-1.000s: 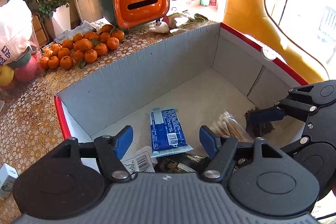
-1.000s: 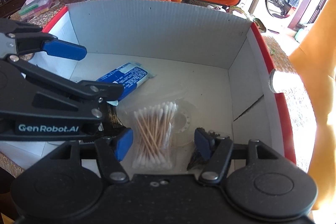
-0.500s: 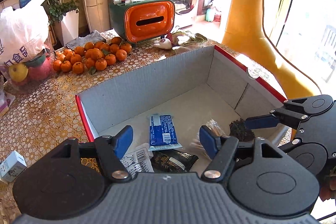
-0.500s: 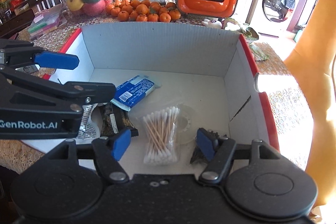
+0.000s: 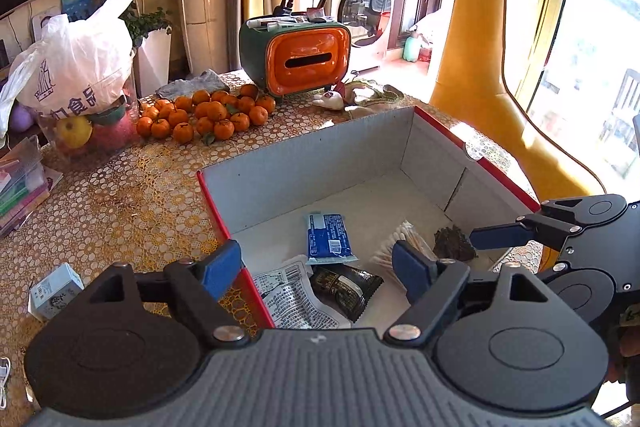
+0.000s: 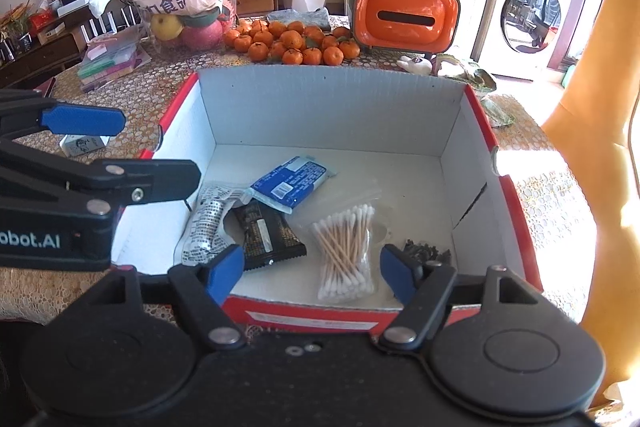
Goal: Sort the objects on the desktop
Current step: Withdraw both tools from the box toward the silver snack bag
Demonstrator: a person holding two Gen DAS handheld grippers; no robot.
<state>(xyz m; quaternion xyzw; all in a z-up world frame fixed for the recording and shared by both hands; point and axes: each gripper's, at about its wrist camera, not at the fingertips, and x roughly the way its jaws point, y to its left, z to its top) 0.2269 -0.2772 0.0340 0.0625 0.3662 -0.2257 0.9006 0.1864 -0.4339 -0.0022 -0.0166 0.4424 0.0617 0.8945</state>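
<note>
Cotton swabs [image 6: 347, 251], crinkly clear bag

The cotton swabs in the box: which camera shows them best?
The right wrist view: the cotton swabs lie in full sight on the floor of the box. In the left wrist view the cotton swabs are partly hidden behind a blue finger.

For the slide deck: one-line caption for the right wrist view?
Open right tool above a red-rimmed box holding cotton swabs, blue packet and black packet; left tool alongside.
</note>
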